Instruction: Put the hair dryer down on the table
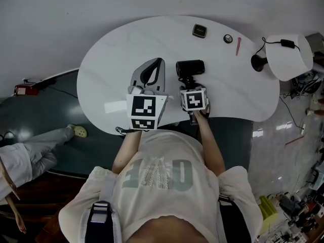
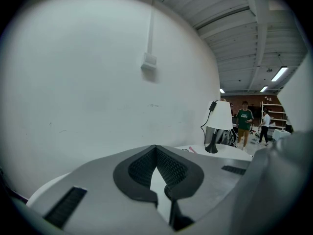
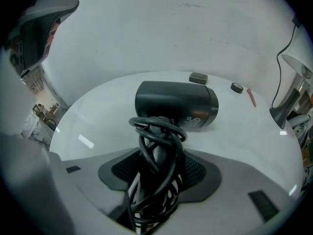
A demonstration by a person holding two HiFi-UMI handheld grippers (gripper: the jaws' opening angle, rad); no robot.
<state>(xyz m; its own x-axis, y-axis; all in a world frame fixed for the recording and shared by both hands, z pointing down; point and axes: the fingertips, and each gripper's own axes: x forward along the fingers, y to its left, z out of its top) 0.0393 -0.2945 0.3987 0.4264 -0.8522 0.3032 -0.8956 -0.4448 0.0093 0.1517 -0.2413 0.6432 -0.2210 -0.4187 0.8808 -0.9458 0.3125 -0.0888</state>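
Holding the hair dryer over the table is the right gripper.

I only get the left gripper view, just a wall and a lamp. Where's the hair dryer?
Observer: The right gripper is shut on the hair dryer, round its cord-wrapped handle.
Operator: Is it down on the table?
Observer: Its body is over the middle of the white table. I cannot tell whether it touches.
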